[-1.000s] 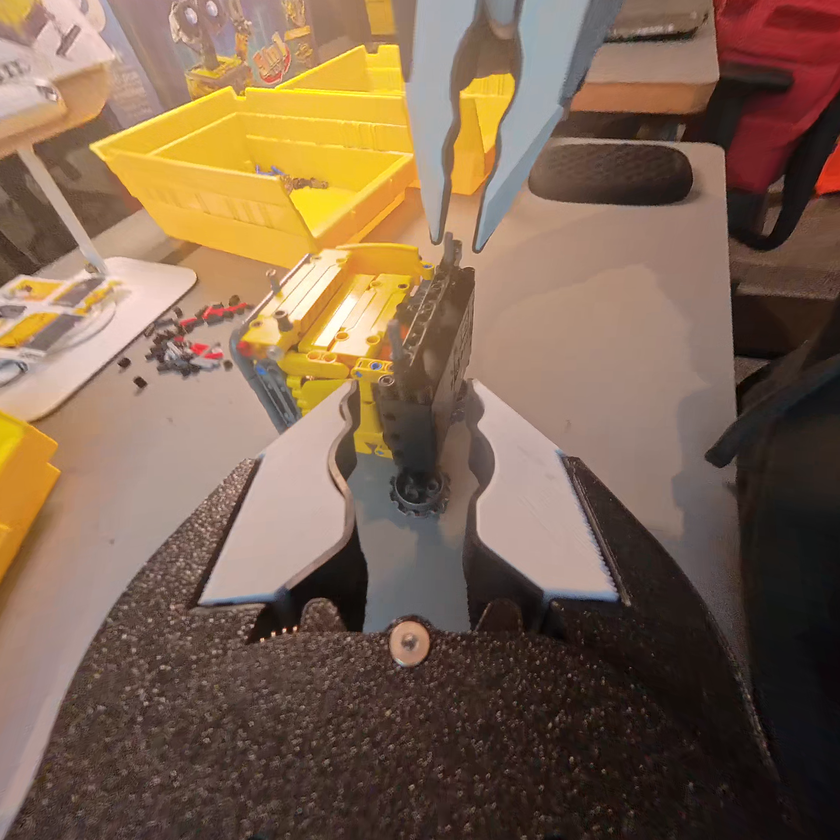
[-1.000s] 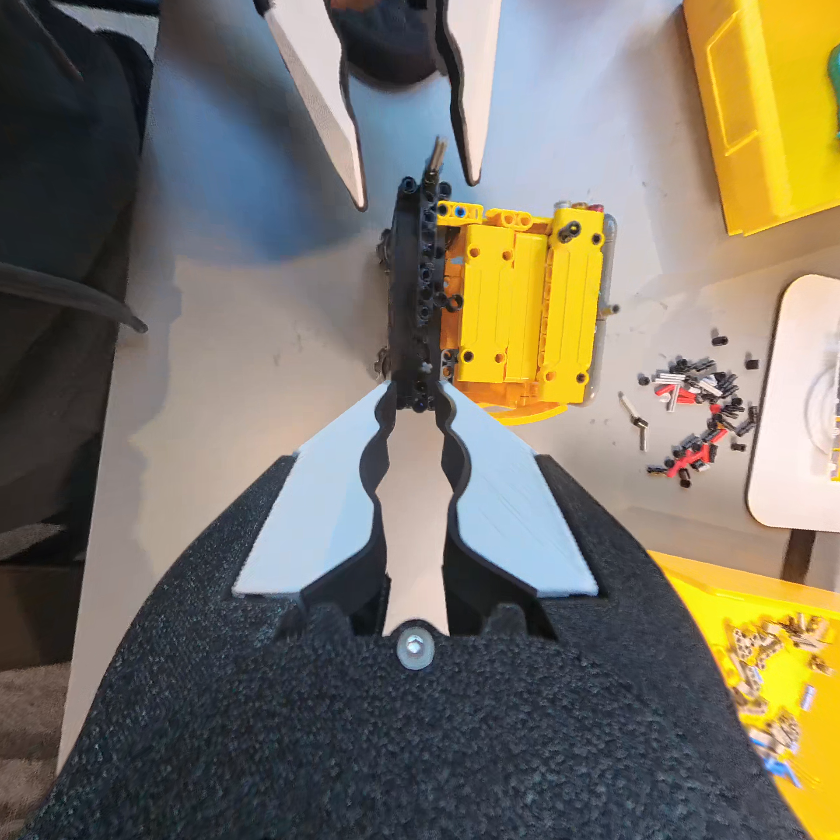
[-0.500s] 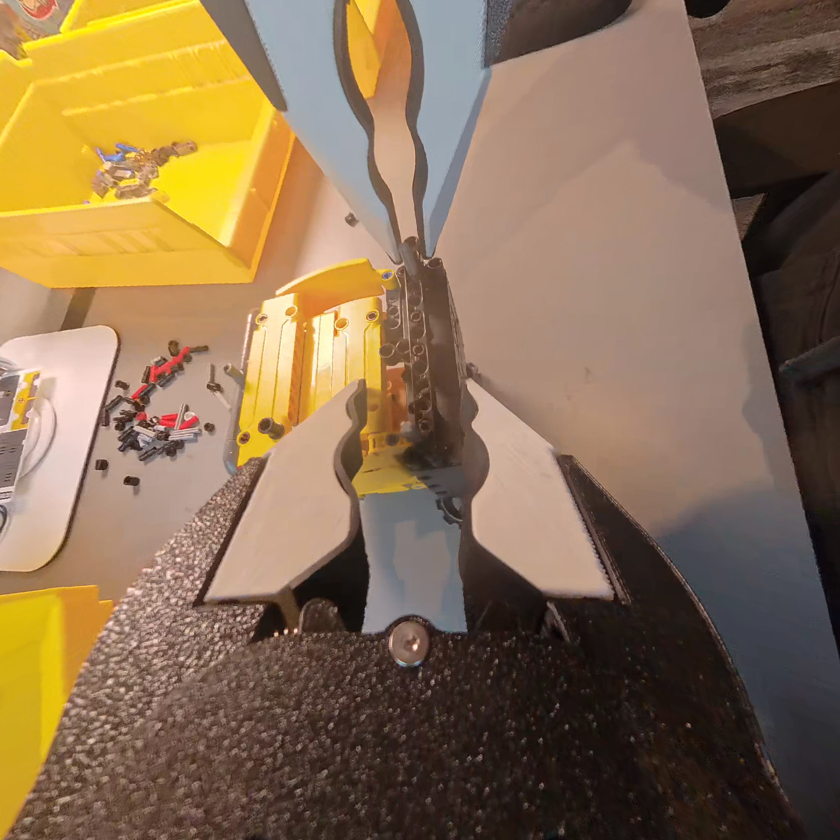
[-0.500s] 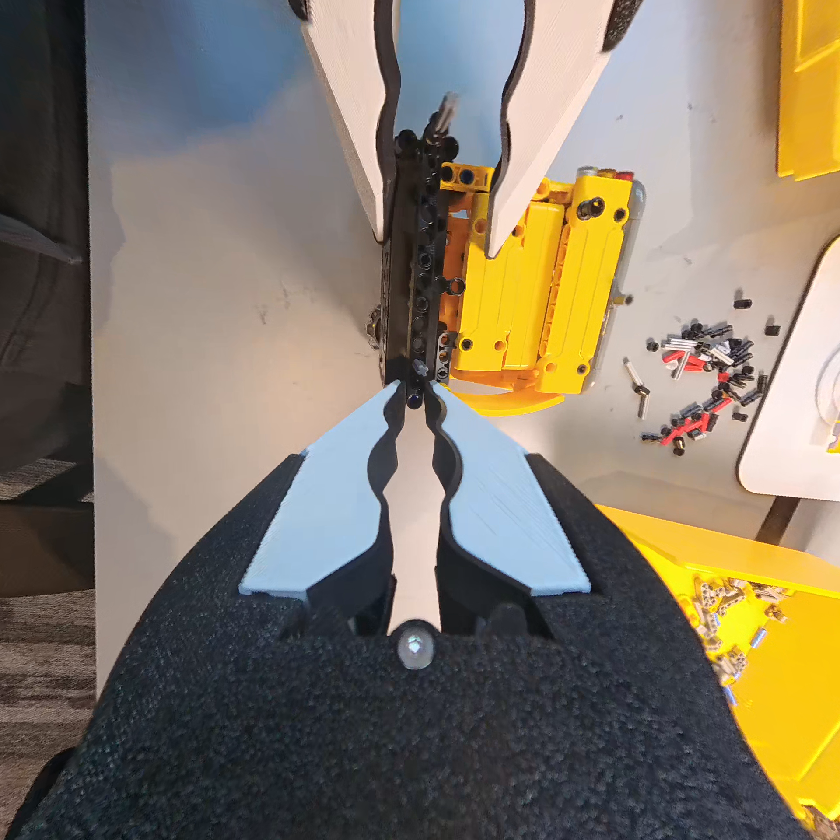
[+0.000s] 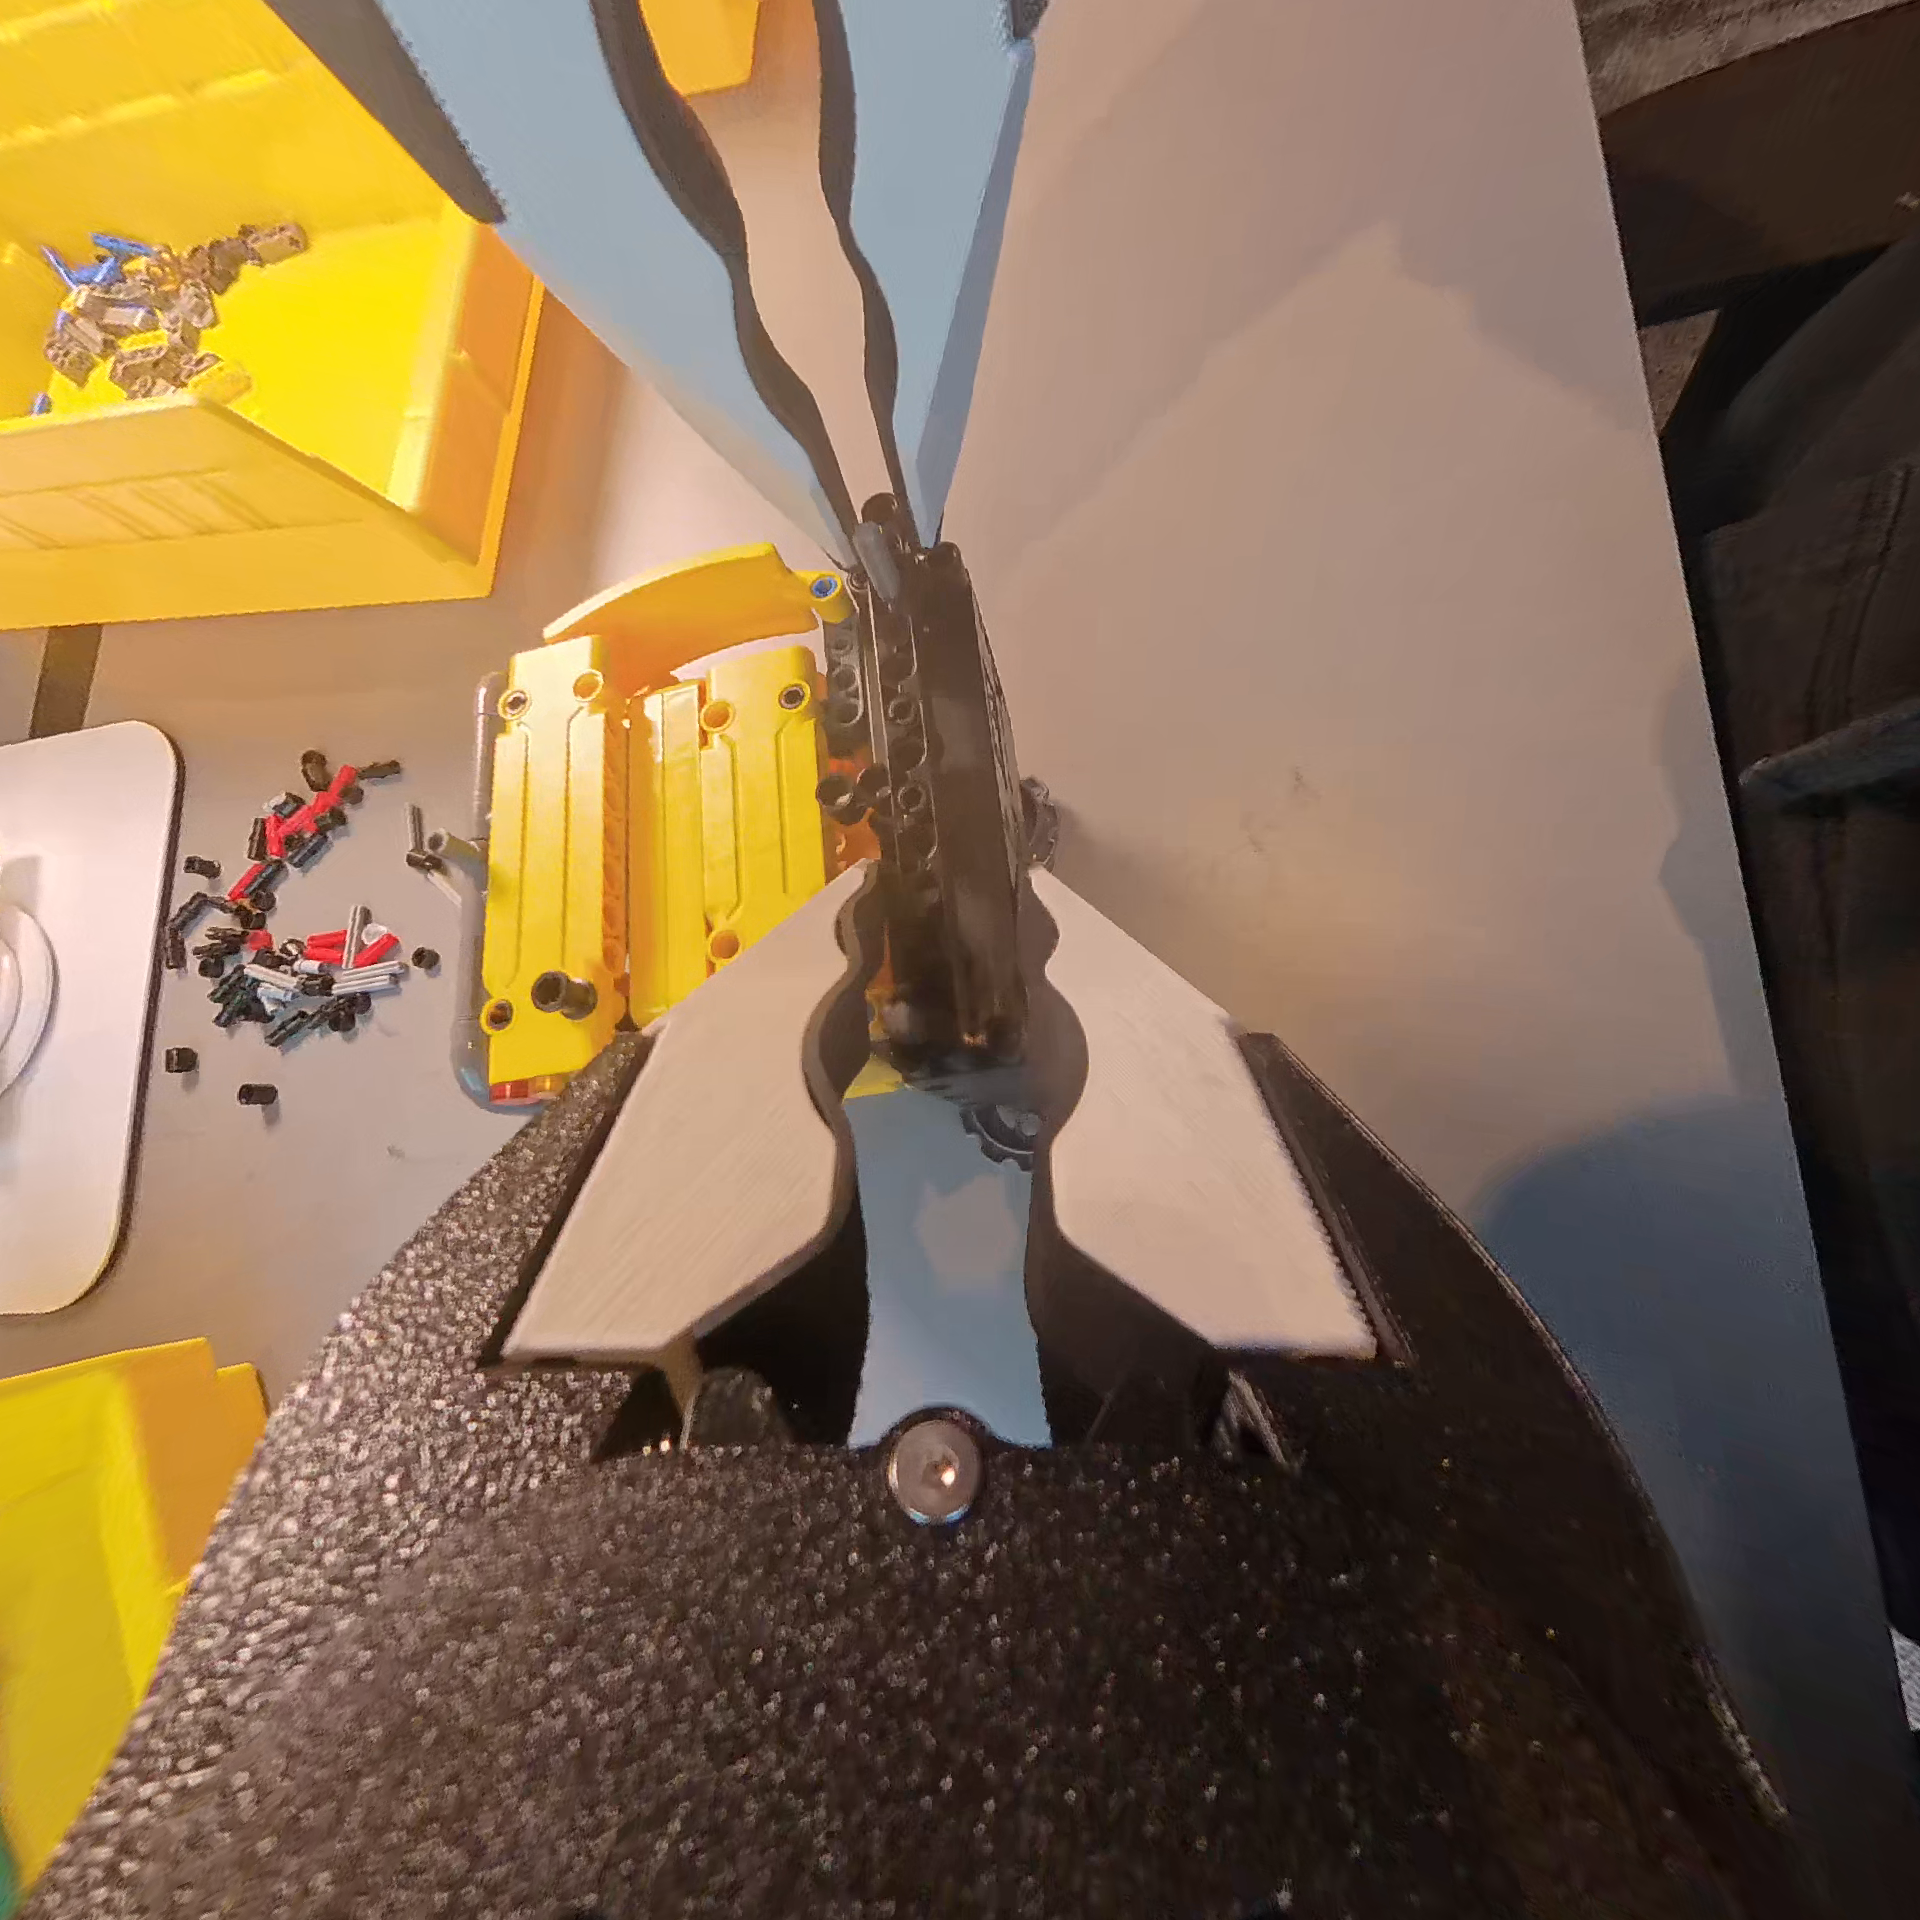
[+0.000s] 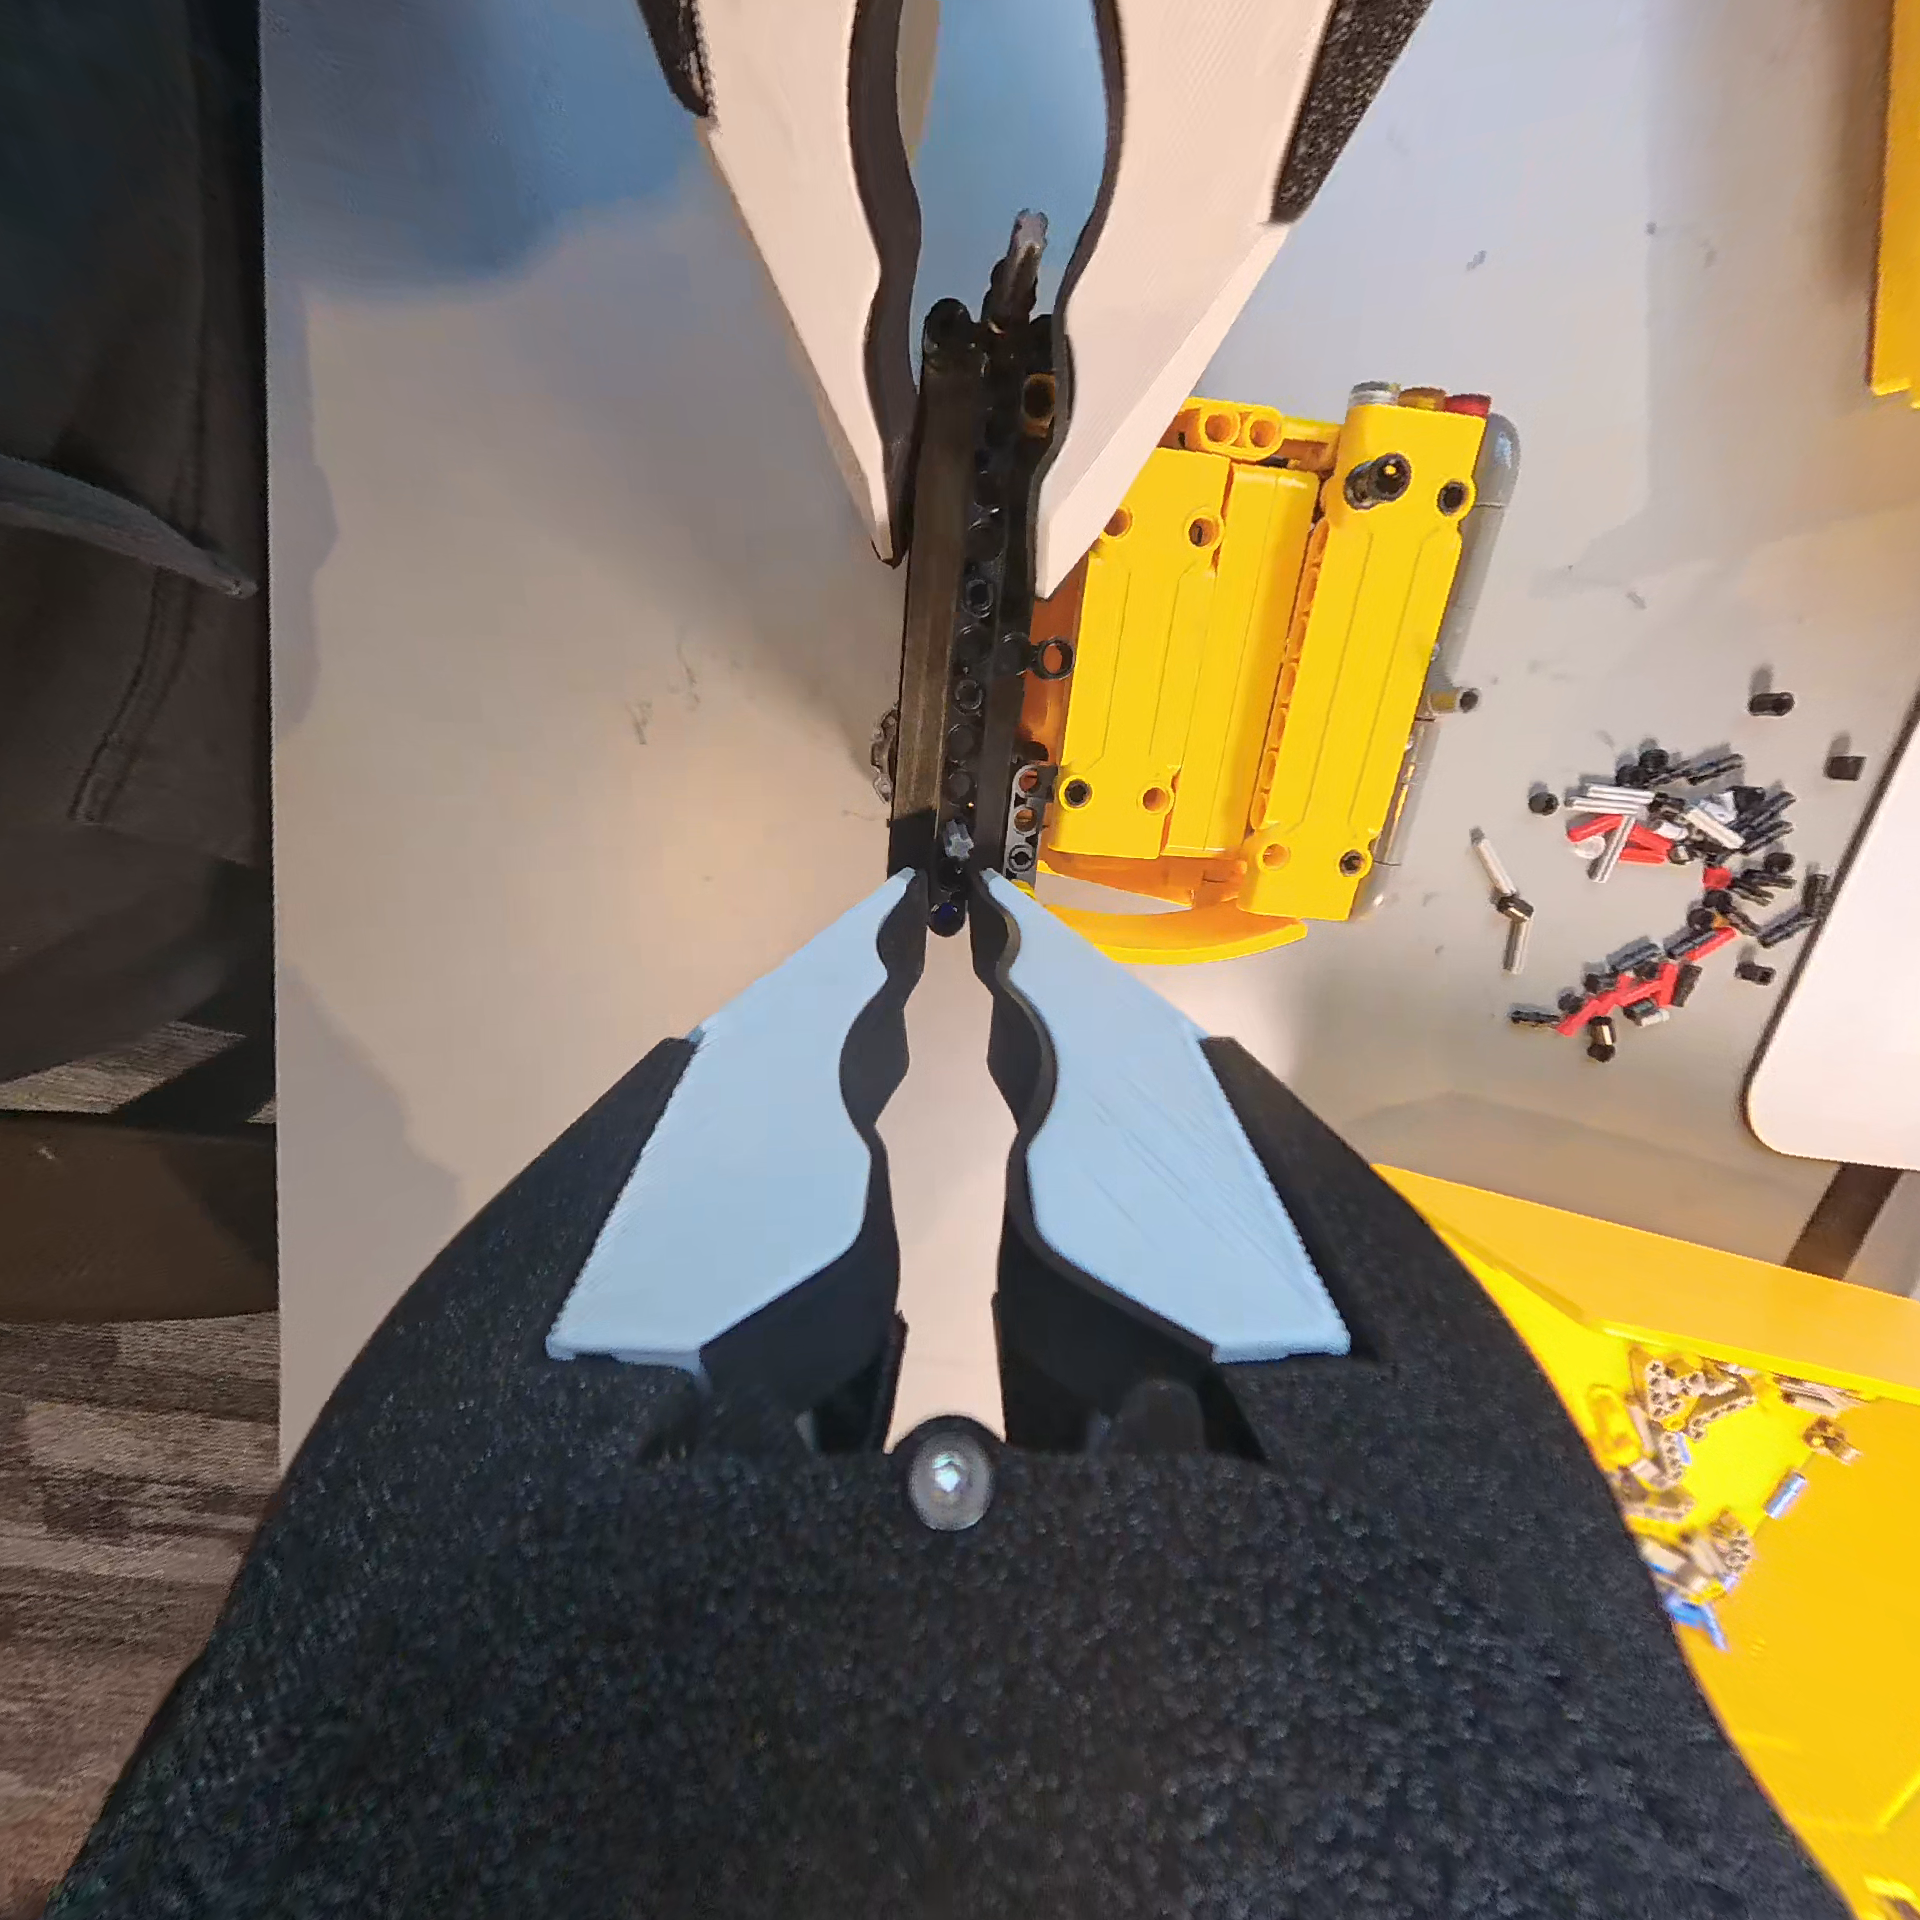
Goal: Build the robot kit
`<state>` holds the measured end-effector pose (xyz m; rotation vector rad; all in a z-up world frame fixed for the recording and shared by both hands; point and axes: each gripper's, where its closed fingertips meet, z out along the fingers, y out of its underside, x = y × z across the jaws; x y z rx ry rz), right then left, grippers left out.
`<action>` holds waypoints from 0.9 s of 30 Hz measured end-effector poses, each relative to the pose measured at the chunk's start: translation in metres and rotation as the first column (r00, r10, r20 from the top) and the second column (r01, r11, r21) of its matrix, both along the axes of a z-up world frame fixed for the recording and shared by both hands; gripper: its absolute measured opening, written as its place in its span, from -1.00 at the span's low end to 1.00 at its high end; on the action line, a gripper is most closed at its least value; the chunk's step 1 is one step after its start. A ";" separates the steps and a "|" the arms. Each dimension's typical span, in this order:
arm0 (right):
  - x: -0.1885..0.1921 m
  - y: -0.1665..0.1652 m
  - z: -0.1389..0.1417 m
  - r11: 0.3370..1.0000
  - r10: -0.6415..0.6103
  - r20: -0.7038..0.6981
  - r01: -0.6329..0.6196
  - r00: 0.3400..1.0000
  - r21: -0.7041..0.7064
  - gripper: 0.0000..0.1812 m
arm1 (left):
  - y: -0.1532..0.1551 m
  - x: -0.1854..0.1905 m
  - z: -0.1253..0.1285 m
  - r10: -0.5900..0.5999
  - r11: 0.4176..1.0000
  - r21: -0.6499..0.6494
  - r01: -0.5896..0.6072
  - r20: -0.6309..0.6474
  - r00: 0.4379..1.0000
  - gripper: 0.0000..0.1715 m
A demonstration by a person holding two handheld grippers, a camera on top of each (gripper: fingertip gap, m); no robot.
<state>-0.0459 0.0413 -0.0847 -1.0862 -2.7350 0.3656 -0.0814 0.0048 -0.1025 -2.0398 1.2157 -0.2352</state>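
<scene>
Honestly, the gear under the black beam frame (image 5: 940, 831) is mostly hidden, and my left tool's (image 5: 951, 997) own body cuts off the worktop (image 5: 1299, 623) near me. I count two tools, one brick model, one loose pile of pins (image 5: 286, 914). Left tool pinches the frame's near end; right tool (image 6: 948, 896) is nipped onto a small pin at the opposite end. Yellow panels (image 6: 1247, 644) lie flat alongside, on the worktop.

Two hand-held grippers, tip to tip

The left hand-held gripper (image 5: 951, 914) has its fingers set apart at moderate width; the right hand-held gripper (image 6: 948, 891) faces it head-on, fingertips pinched nearly together.
</scene>
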 end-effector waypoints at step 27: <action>0.001 -0.011 -0.004 0.996 -0.080 0.066 0.082 0.995 -0.027 -0.93 | -0.001 -0.003 -0.003 0.005 1.000 0.014 -0.007 0.123 0.992 -0.76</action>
